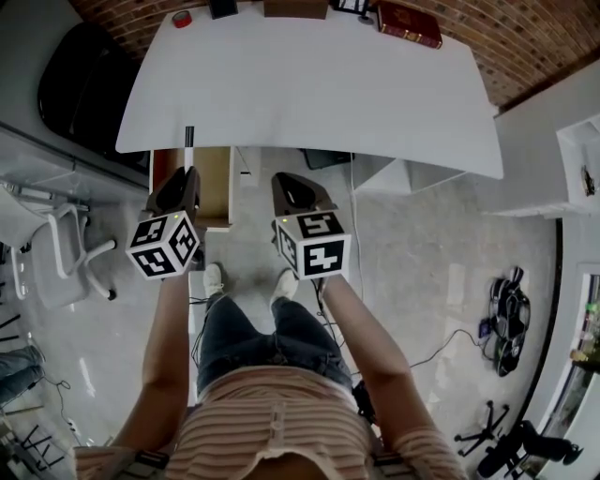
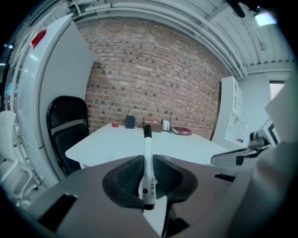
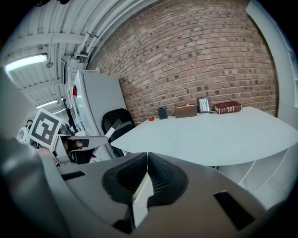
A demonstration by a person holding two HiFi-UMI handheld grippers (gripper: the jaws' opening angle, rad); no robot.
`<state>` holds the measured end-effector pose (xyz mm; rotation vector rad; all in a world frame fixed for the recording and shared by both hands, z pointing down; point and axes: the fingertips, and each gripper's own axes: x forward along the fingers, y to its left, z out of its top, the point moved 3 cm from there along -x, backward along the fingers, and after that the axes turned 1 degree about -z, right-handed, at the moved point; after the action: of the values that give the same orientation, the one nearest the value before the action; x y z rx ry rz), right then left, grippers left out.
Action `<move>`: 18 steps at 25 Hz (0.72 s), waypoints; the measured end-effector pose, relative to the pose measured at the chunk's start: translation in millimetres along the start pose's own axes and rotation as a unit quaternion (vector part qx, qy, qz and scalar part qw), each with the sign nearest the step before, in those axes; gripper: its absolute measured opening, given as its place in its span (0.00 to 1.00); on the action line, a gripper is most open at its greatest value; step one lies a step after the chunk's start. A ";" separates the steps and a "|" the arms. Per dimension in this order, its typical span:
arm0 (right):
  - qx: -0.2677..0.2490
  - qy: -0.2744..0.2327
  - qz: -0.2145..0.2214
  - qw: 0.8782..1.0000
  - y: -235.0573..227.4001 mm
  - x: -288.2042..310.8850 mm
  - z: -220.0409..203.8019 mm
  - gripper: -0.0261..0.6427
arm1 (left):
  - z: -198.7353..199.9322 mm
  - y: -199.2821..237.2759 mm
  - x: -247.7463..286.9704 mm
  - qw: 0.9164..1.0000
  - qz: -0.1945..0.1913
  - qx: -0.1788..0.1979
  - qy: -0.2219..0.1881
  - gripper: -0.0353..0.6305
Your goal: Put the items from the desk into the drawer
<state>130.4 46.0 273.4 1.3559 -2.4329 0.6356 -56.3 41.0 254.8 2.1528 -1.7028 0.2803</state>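
While the left gripper [image 1: 186, 180] clamps a white, black-capped marker [image 2: 148, 174] at the desk's [image 1: 319, 89] near edge, the right gripper [image 3: 147, 159] beside it is pressed together, empty. Under the desk's left corner the drawer [image 1: 217, 186] stands open; a red book [image 1: 409, 23] and tape roll [image 1: 182, 19] lie along the desk's far edge.

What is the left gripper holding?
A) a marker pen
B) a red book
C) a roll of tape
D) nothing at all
A: in the left gripper view, the left gripper has its fingers closed on a white marker with a black cap, which sticks out past them toward the desk.
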 end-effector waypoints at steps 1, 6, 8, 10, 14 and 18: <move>0.000 0.003 0.001 1.000 5.6 2.5 -1.7 0.06 | -3.5 4.0 -2.5 1.000 -0.001 -0.001 0.003 0.16; 0.004 0.016 -0.005 1.000 38.6 17.0 -15.9 0.06 | -22.9 28.3 -18.0 1.000 -0.020 -0.004 0.019 0.16; 0.008 0.023 -0.006 1.000 55.9 24.7 -21.9 0.06 | -30.2 40.5 -26.1 0.999 -0.033 -0.003 0.027 0.16; 0.009 0.031 -0.007 0.999 71.0 33.7 -27.9 0.06 | -38.5 53.1 -30.8 0.998 -0.045 -0.004 0.037 0.16; 0.013 0.047 -0.014 0.999 90.8 58.8 -41.8 0.06 | -57.4 82.8 -26.5 0.997 -0.059 -0.016 0.054 0.16; 0.027 0.063 -0.025 0.997 108.2 72.5 -57.3 0.06 | -72.6 106.9 -30.0 0.995 -0.067 -0.014 0.069 0.16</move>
<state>2.3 71.9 329.4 1.3494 -2.2924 0.7544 -161.3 76.9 327.4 2.1622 -1.4714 0.3560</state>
